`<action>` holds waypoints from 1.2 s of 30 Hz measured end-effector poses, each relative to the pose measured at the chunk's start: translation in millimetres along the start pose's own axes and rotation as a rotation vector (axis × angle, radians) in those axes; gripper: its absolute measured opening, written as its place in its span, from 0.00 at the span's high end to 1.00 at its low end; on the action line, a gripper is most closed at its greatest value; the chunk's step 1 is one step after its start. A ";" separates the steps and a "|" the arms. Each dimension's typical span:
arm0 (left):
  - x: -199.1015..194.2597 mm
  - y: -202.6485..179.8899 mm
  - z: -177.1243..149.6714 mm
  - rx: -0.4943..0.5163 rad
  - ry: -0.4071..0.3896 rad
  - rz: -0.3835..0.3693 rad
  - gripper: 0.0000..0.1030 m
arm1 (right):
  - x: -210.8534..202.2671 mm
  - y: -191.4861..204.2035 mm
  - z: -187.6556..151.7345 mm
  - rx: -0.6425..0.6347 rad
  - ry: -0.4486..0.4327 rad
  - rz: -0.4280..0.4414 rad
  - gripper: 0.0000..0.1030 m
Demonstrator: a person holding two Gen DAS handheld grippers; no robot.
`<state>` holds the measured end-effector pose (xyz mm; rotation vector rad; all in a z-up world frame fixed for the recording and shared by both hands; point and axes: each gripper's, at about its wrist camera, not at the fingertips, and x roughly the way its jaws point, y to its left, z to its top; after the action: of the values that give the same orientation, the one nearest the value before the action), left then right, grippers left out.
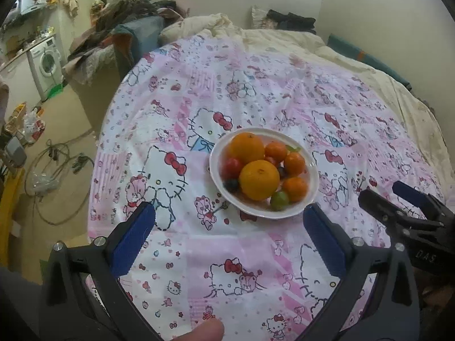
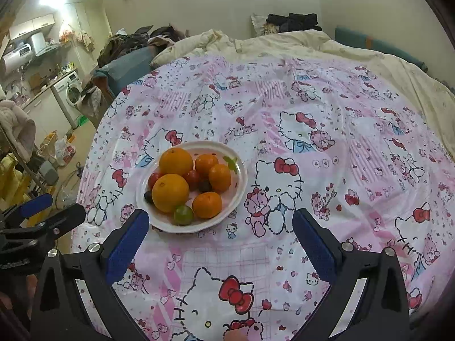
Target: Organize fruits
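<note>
A white plate [image 1: 311, 169] [image 2: 241, 182] sits on a pink cartoon-cat bedsheet [image 1: 199, 255] [image 2: 312, 99]. It holds two big oranges [image 1: 259, 180] [image 2: 170, 192], three small mandarins [image 1: 295, 189] [image 2: 207, 204], red tomatoes [image 1: 231, 166] [image 2: 191, 178], dark grapes [image 1: 231, 185] [image 2: 148, 196] and a green fruit [image 1: 279, 200] [image 2: 183, 214]. My left gripper [image 1: 227, 236] hovers open just short of the plate, nothing between its blue pads. My right gripper [image 2: 220, 241] is open too, the plate ahead and to its left; it also shows at the right edge of the left wrist view [image 1: 398, 199].
A cream duvet [image 2: 284, 42] and dark clothes [image 2: 293, 20] lie at the far end of the bed. The bed's left edge drops to a floor with cables [image 1: 57, 164], bags [image 2: 64, 149] and a washing machine [image 1: 45, 65]. A fingertip [image 1: 204, 331] shows at the bottom.
</note>
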<state>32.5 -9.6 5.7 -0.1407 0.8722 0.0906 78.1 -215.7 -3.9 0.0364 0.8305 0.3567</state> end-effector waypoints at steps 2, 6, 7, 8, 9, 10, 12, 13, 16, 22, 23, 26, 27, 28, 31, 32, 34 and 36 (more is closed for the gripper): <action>3.7 1.6 -0.4 -0.005 0.016 0.011 0.00 | 1.1 0.2 -0.2 0.000 0.001 -0.006 0.00; 5.7 6.0 -1.5 -0.027 0.028 0.025 0.00 | -0.6 1.4 1.0 0.004 -0.008 0.001 0.00; 5.4 6.6 -1.4 -0.028 0.026 0.027 0.00 | -1.0 2.4 1.1 -0.002 -0.010 0.000 0.00; 4.5 6.8 -1.4 -0.027 0.020 0.031 0.00 | -1.3 3.1 1.1 -0.006 -0.012 -0.002 0.00; 3.4 6.8 -1.4 -0.025 0.014 0.034 0.00 | -1.5 3.3 1.1 -0.009 -0.012 -0.003 0.00; 2.8 6.8 -1.6 -0.024 0.011 0.036 0.00 | -1.8 3.2 0.9 -0.010 -0.011 -0.002 0.00; 2.3 6.9 -1.5 -0.023 0.008 0.034 0.00 | -2.0 3.3 0.8 -0.005 -0.011 -0.002 0.00; 1.7 6.9 -1.3 -0.024 0.007 0.030 0.00 | -2.2 3.0 0.8 -0.002 -0.011 -0.003 0.00; 1.1 7.6 -0.7 -0.022 -0.002 0.039 0.00 | -3.1 2.2 1.1 0.004 -0.013 -0.004 0.00; -1.5 10.9 0.4 -0.029 -0.019 0.049 0.00 | -4.3 1.6 2.4 0.000 -0.020 -0.017 0.00; -1.5 11.0 0.3 -0.027 -0.020 0.050 0.00 | -4.5 1.8 2.5 -0.001 -0.020 -0.015 0.00; -1.7 13.0 0.7 -0.035 -0.019 0.045 0.00 | -4.1 3.4 2.6 -0.009 -0.020 -0.018 0.00; -1.4 13.4 0.6 -0.038 -0.016 0.043 0.00 | -3.9 3.7 2.5 -0.010 -0.020 -0.019 0.00; -1.1 13.7 0.5 -0.040 -0.014 0.042 0.00 | -3.5 3.6 2.6 -0.010 -0.019 -0.018 0.00; -1.1 13.9 0.8 -0.039 -0.016 0.039 0.00 | -2.2 3.2 2.3 -0.005 -0.011 -0.013 0.00; -1.3 13.5 0.7 -0.039 -0.017 0.039 0.00 | -1.8 2.9 2.2 -0.004 -0.010 -0.013 0.00; -1.1 13.2 0.5 -0.038 -0.017 0.039 0.00 | -1.9 3.2 1.7 -0.005 -0.010 -0.017 0.00; -1.1 13.4 0.4 -0.041 -0.017 0.038 0.00 | -1.7 3.2 1.3 -0.005 -0.009 -0.016 0.00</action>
<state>30.2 3.6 5.6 -0.1613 0.8566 0.1450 77.0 -213.2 -1.3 0.0270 0.8210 0.3432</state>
